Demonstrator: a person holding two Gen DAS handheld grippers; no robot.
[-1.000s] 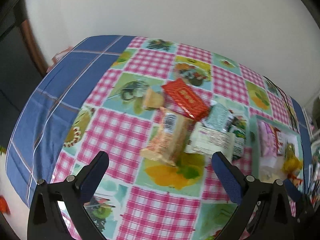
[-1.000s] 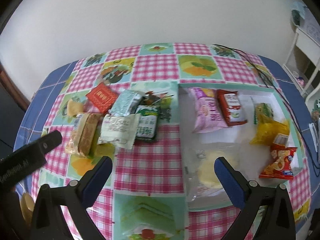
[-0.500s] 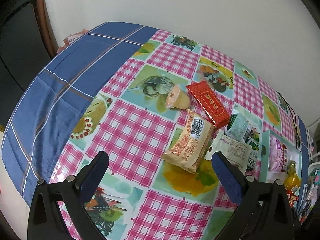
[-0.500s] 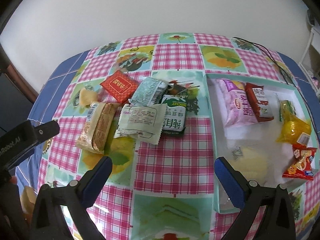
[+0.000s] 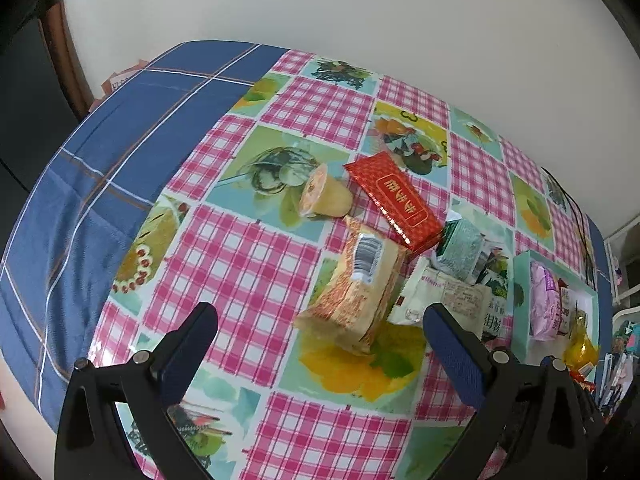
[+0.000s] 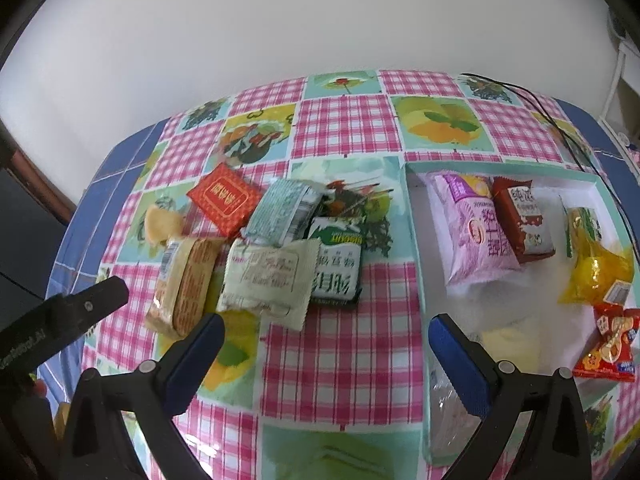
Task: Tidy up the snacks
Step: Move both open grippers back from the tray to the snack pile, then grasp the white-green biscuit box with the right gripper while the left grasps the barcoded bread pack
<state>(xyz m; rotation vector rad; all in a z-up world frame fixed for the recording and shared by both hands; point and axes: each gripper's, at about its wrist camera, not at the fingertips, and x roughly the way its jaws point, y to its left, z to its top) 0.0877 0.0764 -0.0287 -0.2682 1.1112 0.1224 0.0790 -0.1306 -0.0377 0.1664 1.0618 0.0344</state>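
Loose snacks lie in a pile on the checked tablecloth: an orange wafer pack (image 5: 356, 284) (image 6: 182, 284), a red box (image 5: 396, 200) (image 6: 224, 198), a jelly cup (image 5: 324, 198) (image 6: 162, 222), a cream sachet (image 6: 268, 280), a silver-green pack (image 6: 284, 212) and a green biscuit pack (image 6: 336, 266). A teal-rimmed white tray (image 6: 416, 248) on the right holds a purple pack (image 6: 476, 232), a red pack (image 6: 522, 220) and other snacks. My left gripper (image 5: 318, 316) is open and empty above the wafer pack. My right gripper (image 6: 326, 328) is open and empty between pile and tray.
The blue cloth border (image 5: 100, 152) marks the table's left edge. A black cable (image 6: 560, 124) runs along the back right. A white wall stands behind the table. The left gripper's body (image 6: 60, 320) shows at the left of the right wrist view.
Both grippers have moved left and closer to the pile. The wafer pack now sits nearer the left gripper's fingers. Both stay open and empty.
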